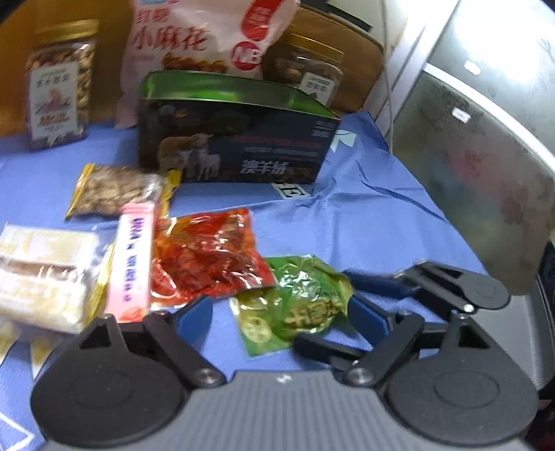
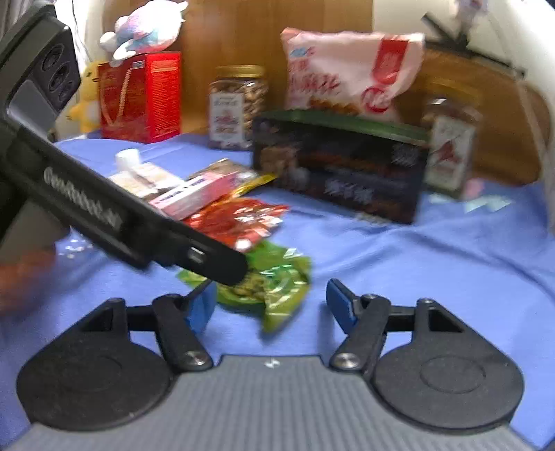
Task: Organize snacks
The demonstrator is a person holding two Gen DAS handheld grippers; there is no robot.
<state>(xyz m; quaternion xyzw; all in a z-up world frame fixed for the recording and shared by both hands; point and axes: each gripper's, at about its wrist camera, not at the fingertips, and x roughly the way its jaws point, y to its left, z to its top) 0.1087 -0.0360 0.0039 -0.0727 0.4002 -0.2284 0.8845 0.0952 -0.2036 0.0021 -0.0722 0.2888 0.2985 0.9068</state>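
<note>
A green snack packet point(image 1: 295, 303) lies on the blue cloth, between the open blue pads of my left gripper point(image 1: 281, 314). It also shows in the right wrist view point(image 2: 274, 288), just ahead of my open right gripper point(image 2: 269, 301), partly hidden by the left gripper's black body point(image 2: 138, 218). Beside it lie a red packet point(image 1: 204, 260), a pink box point(image 1: 133, 260), a nut packet point(image 1: 114, 189) and a wafer pack point(image 1: 41, 277). A dark open tin box point(image 1: 232, 138) stands behind them.
Two snack jars point(image 1: 59, 83) point(image 1: 305, 69) and a large pink snack bag point(image 1: 201, 45) stand behind the tin. A red carton point(image 2: 140, 97) and plush toys point(image 2: 145, 27) are at the back left. The right gripper's body point(image 1: 485, 173) looms on the right.
</note>
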